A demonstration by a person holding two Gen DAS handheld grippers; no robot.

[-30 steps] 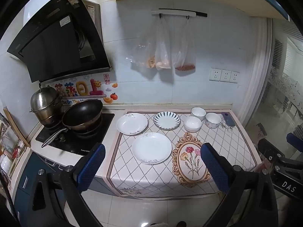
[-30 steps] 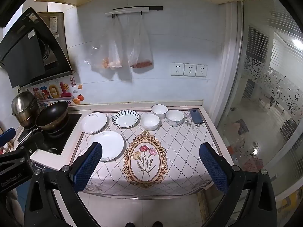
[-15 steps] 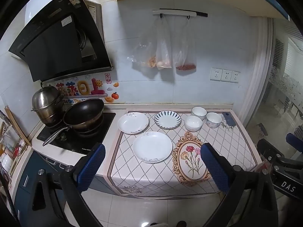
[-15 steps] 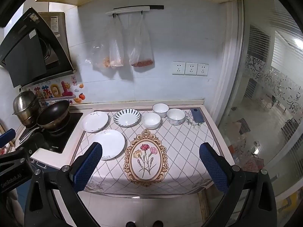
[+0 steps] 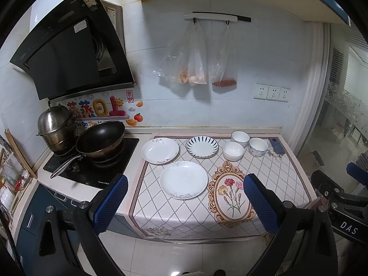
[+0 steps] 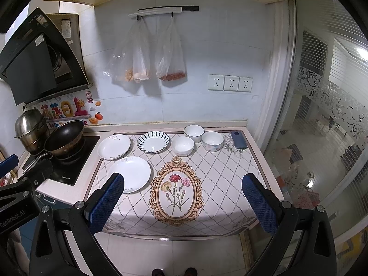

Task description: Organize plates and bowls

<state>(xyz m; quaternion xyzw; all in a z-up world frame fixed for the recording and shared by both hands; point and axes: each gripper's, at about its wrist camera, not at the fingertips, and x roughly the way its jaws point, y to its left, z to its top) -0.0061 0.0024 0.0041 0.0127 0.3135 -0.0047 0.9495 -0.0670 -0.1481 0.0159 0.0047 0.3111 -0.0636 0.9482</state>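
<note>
On the counter's patterned cloth (image 5: 271, 174) lie a large white plate (image 5: 183, 179) in front, a white plate (image 5: 160, 150) behind it at left, and a blue-striped plate (image 5: 202, 146). Three white bowls stand at back right: one (image 5: 232, 150), one (image 5: 240, 138) and one (image 5: 258, 146). The right wrist view shows the same plates (image 6: 129, 174) (image 6: 114, 146) (image 6: 153, 141) and bowls (image 6: 182, 145) (image 6: 194, 133) (image 6: 212, 140). My left gripper (image 5: 184, 203) and right gripper (image 6: 182, 197) are open and empty, held in front of the counter, well short of the dishes.
A hob (image 5: 92, 165) at left carries a black wok (image 5: 101, 139) and a steel pot (image 5: 56, 126). A blue phone (image 5: 276, 145) lies at the cloth's back right corner. Plastic bags (image 5: 197, 69) hang on the wall. A glass door (image 6: 322, 138) is at right.
Both grippers have drifted slightly closer to the counter; the dishes have not moved and both grippers stay open.
</note>
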